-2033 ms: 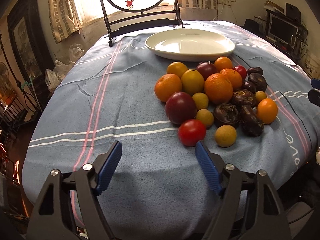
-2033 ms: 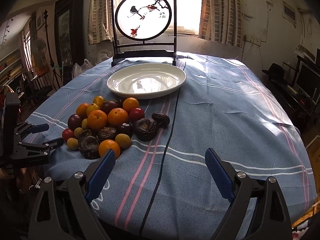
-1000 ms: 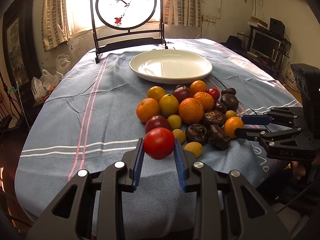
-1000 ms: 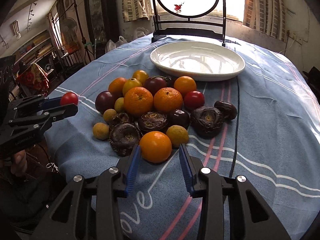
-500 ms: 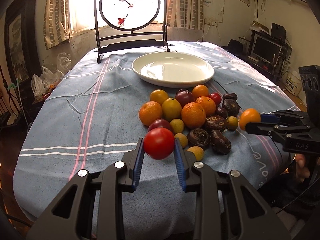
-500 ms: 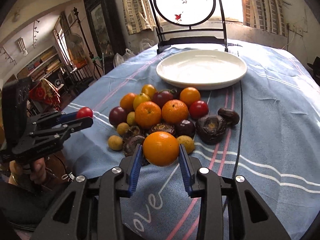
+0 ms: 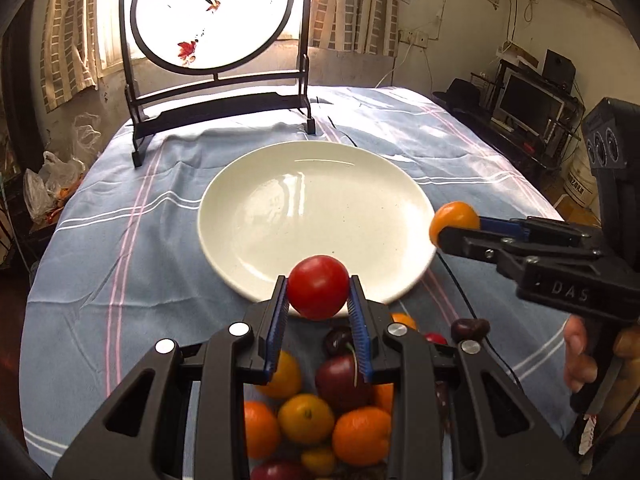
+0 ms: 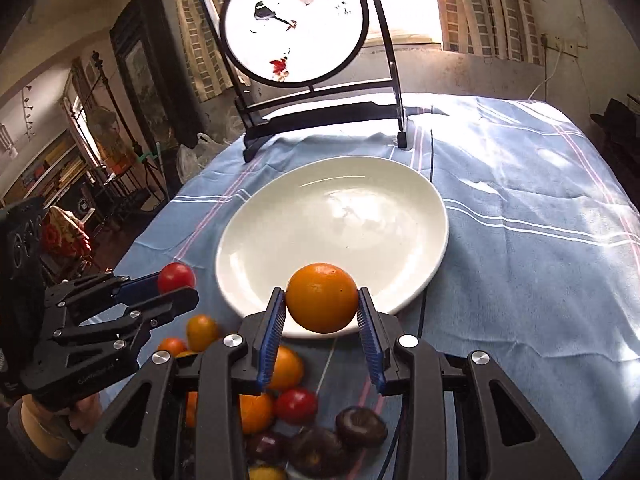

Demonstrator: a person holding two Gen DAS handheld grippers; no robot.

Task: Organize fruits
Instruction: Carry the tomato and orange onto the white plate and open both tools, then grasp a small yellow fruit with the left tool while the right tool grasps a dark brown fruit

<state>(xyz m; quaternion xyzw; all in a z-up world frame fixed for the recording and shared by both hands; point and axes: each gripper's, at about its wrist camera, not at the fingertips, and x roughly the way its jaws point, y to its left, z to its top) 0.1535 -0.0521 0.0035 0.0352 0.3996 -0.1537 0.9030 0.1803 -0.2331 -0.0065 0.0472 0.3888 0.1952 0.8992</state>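
With both fruits up off the tabletop (image 7: 100,280), we've got a double carry over the blue striped cloth. Left tongs (image 7: 319,308) are clenched on a red tomato (image 7: 318,287), blue pads pressing either side, and from the left wrist view it hangs right over the near rim of the white plate (image 7: 280,216) — six o'clock on the dish. Right tongs (image 8: 322,320) are grasping an orange (image 8: 321,297) just as firmly, likewise at the plate's (image 8: 320,224) six o'clock edge in their own view. Those right jaws closed in a little further a moment ago, with the orange between them.

Seen from the left wrist, the right tongs (image 7: 456,228) come in from three o'clock, the orange (image 7: 454,218) level with the plate's right rim. Seen from the right wrist, the left tongs (image 8: 176,284) sit at nine o'clock with the tomato (image 8: 176,276) just beside the plate's left edge.

Below the tongs — the remaining pile of fruit (image 7: 320,412): oranges, dark plums, small yellow ones, all on the cloth just short of the plate. Behind the plate at twelve o'clock stands a round bird screen (image 7: 212,12) in a black frame. A black cable (image 8: 430,148) runs past the plate's right side.
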